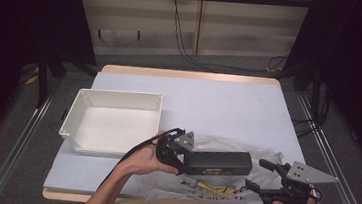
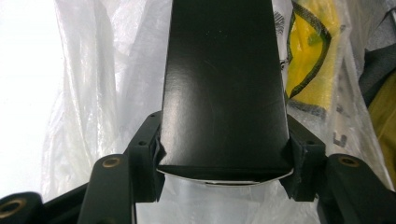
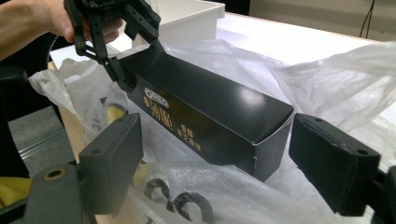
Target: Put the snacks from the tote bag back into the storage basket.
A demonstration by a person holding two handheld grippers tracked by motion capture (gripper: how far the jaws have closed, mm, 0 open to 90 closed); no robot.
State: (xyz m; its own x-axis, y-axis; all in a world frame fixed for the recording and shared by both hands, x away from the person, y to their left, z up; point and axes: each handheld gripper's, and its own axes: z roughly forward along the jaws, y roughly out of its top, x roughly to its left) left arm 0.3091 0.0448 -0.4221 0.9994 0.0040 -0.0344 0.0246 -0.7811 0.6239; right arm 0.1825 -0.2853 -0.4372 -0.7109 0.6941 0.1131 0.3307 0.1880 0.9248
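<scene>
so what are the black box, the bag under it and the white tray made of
Black box: likely printed cardboard, satin sheen, folded end flap. Bag: thin clear plastic film, crinkled, glossy, see-through. White tray: looks like moulded plastic, matte, with a rolled rim; hard to be sure.

"OREO" logo read on side of black box (image 3: 205,116); gold characters beside it not legible; print on plastic bag (image 3: 187,200) unreadable

Long black box (image 1: 218,162) lies lengthwise over the clear plastic bag (image 1: 210,190).

Black box (image 2: 223,84) far end cut off (top edge); bag print unreadable.
</scene>
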